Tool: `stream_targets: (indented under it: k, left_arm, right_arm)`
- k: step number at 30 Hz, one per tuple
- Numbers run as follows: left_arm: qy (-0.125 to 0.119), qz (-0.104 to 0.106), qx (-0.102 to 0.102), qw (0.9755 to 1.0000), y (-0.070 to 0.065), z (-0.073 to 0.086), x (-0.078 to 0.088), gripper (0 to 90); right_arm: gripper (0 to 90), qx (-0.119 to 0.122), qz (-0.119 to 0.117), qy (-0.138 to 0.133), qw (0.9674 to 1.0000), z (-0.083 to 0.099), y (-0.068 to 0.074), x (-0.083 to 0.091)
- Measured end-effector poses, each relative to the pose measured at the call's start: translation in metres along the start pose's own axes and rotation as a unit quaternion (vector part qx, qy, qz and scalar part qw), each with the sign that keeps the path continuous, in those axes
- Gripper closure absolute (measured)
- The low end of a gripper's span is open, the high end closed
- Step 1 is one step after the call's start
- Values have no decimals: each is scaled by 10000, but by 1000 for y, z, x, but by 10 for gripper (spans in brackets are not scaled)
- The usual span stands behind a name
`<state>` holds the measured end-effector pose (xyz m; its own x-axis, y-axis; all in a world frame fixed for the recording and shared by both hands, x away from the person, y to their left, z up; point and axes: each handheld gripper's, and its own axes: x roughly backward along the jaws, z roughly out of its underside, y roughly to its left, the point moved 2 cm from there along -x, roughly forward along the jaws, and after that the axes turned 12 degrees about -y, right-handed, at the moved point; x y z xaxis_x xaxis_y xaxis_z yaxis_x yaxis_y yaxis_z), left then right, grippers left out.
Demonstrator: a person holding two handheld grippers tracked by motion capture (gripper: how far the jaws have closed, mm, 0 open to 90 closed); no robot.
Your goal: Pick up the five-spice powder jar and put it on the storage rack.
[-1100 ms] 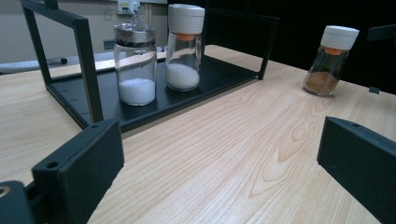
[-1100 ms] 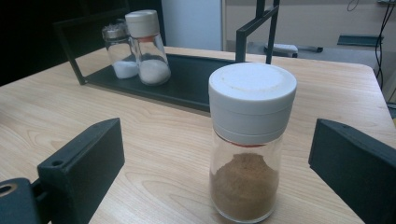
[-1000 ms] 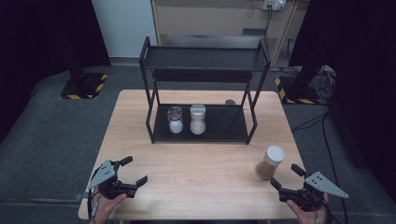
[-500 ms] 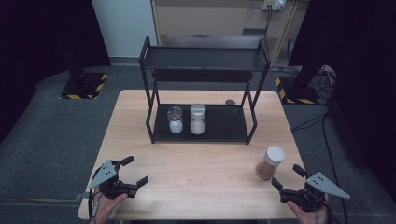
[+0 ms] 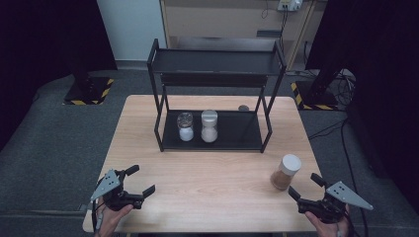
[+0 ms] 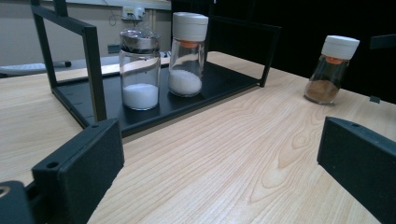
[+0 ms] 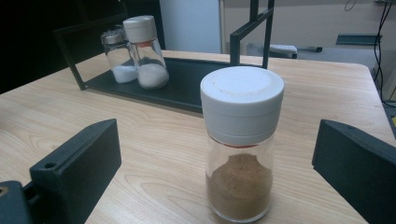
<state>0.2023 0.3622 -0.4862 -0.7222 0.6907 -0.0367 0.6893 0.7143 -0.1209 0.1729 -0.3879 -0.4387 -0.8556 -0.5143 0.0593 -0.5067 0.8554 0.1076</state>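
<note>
the clear glass jar of brown powder with a white lid stands upright on the wooden surface, straight ahead of the right gripper, whose jaws are spread and empty, nearer than the left gripper, also spread.

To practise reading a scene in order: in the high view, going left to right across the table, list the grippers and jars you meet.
left gripper → metal-capped jar of white powder → white-lidded jar of white powder → jar of brown powder → right gripper
</note>
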Motion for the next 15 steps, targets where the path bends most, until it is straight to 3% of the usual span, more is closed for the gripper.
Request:
stream_targets:
  k: [10, 15]
  left_arm:
    - [12, -296, 29, 9996, -5, -3, 8, 0]
    - [65, -393, -112, 9991, -8, -8, 13, 0]
  right_arm:
    - [17, 62, 24, -24, 10000, -16, -1, -1]
    - [17, 142, -28, 65, 9999, -27, -4, -8]
